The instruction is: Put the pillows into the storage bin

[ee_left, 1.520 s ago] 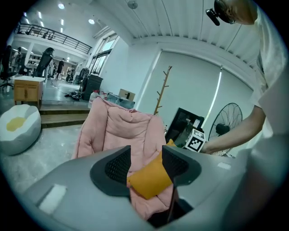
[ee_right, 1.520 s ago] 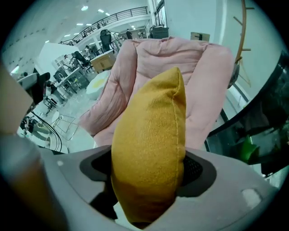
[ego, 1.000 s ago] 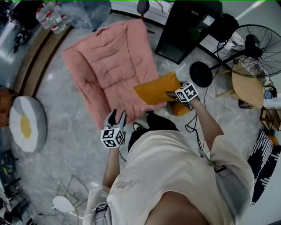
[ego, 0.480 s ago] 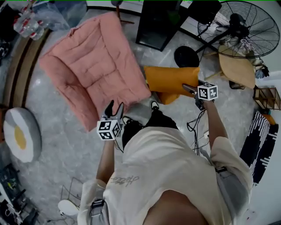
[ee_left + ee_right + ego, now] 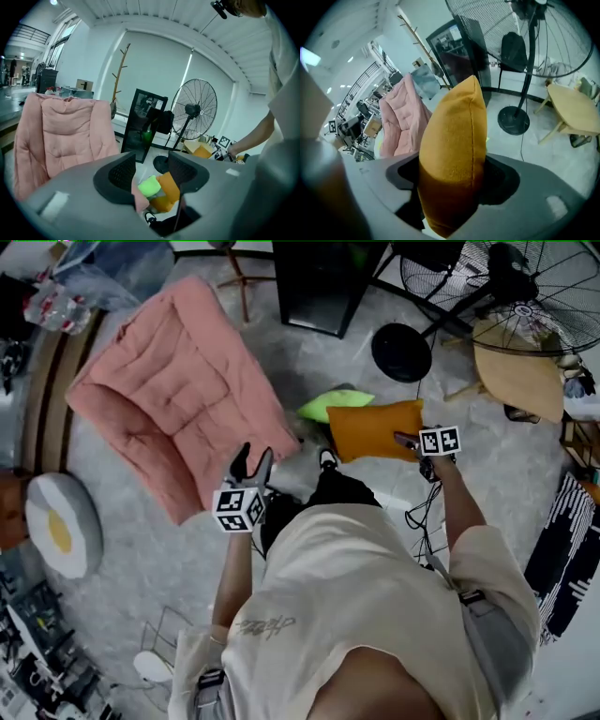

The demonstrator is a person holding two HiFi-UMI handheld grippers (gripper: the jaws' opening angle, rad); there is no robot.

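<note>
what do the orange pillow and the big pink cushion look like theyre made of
The orange pillow: seemingly a woven or velvety fabric, matte, with a fine fuzzy nap and a stitched edge seam. The pink cushion: likely soft padded fabric, matte; quilted stitch lines puff it into panels.

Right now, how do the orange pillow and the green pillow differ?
Colour: the orange pillow is mustard orange, the green pillow bright lime.
Hold: the orange pillow is gripped at one edge by the right gripper, whose jaws have just been closing on it; nothing holds the green pillow.
View: from the head view the orange pillow shows whole, while the green pillow is partly covered by it.
Both are plain, single-coloured pillows.
</note>
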